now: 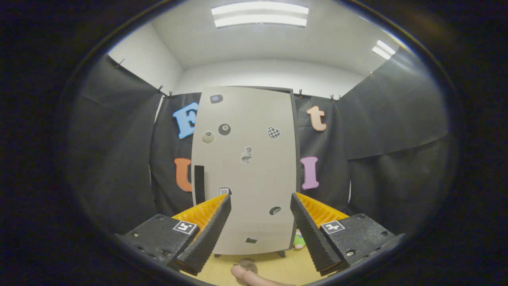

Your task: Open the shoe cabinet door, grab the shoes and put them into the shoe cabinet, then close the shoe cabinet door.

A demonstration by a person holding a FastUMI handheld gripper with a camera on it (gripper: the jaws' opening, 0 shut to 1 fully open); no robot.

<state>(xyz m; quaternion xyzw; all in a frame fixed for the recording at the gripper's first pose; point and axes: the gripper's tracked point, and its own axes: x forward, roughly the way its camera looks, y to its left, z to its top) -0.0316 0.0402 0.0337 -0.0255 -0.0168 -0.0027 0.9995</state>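
Observation:
A tall beige shoe cabinet point(246, 167) stands straight ahead against the booth wall. Its door is shut and carries several small stickers. A dark vertical handle point(199, 184) sits near the door's left edge, just above my left finger. My gripper point(260, 200) is open, its fingers spread wide in front of the lower half of the door with nothing between them. A small green and pink thing point(299, 240) peeks out at the cabinet's lower right corner; I cannot tell what it is.
The cabinet stands on short dark feet point(281, 253) on a light wooden floor point(274, 264). A person's finger point(248, 275) shows low down between my fingers, with a round grey thing point(247, 263) on the floor behind it. Black cloth walls close in on both sides.

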